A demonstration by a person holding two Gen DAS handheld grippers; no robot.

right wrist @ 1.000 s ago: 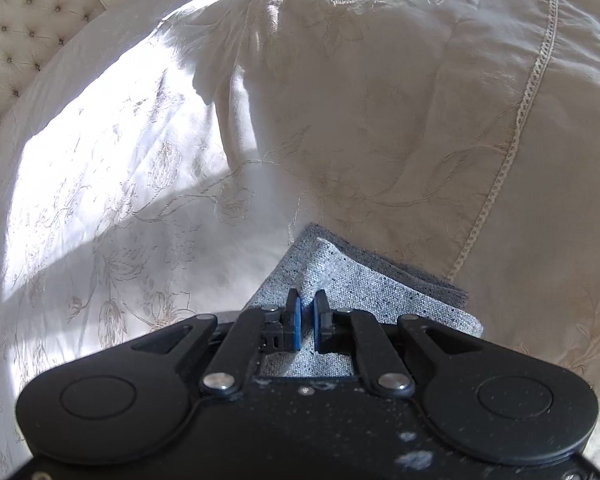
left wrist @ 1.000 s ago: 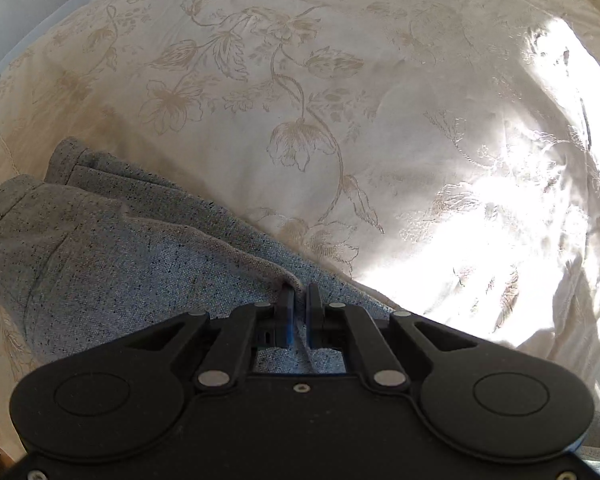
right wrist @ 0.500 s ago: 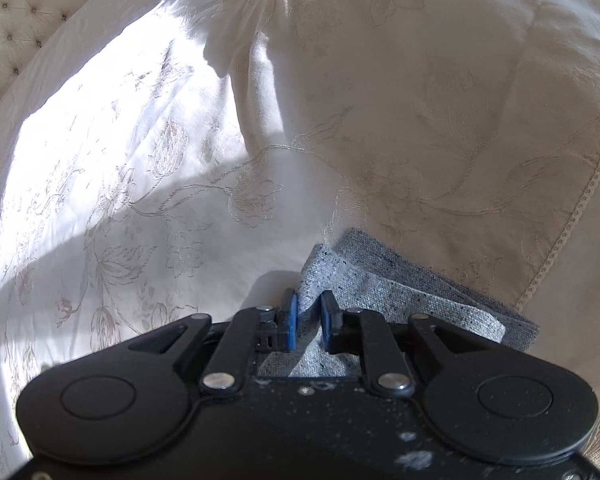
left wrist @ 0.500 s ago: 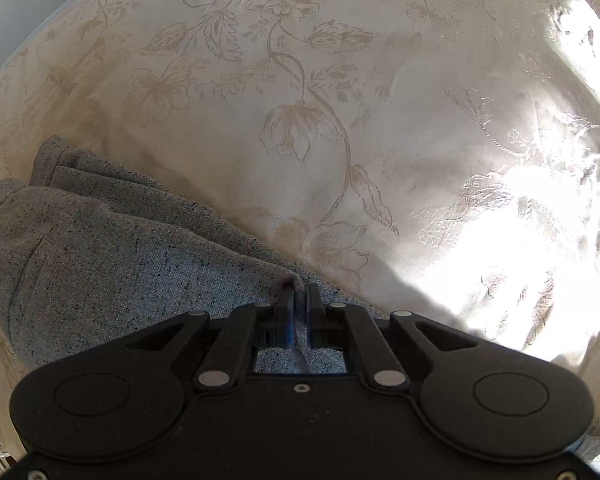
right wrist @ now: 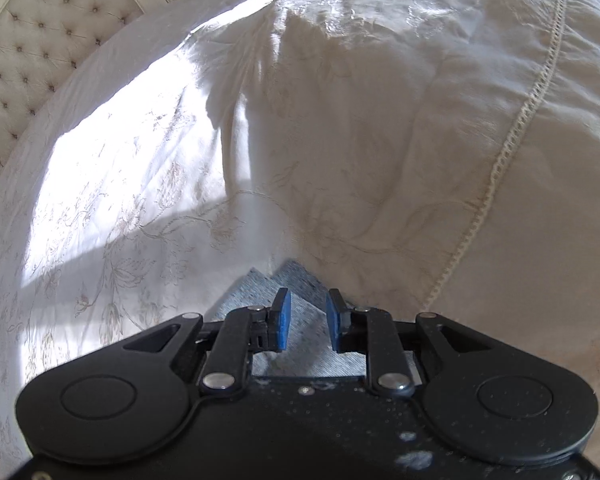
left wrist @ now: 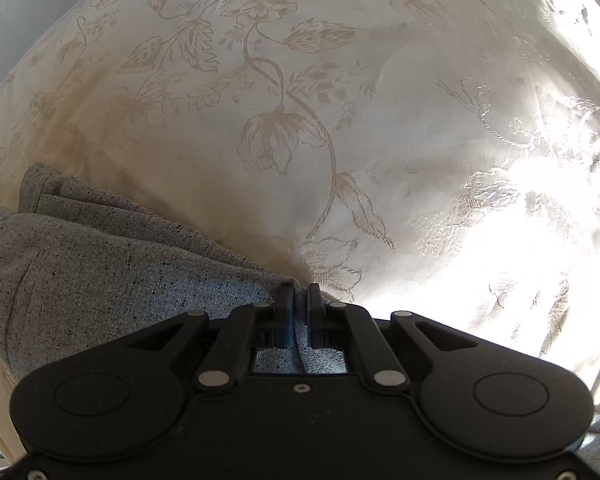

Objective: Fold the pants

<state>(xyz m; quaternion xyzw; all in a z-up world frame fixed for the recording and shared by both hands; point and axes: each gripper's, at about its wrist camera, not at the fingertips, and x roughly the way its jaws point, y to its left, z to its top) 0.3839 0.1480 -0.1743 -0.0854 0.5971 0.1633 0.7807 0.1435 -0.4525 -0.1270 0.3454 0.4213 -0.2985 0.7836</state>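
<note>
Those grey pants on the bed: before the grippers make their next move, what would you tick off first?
1. Left gripper clamped on the grey pants: ok, fabric is pinched between the shut jaws.
2. Right gripper has let go: ok, its jaws have just been opening and the pads stand clear of the cloth lying below them.
3. Pants resting on the bedspread: ok on the left side, where stacked layers lie flat.
4. Folded edges lined up: cannot tell, both gripper bodies hide much of the cloth.
5. Corner under the right gripper lying flat: ok, as far as it shows.
</note>
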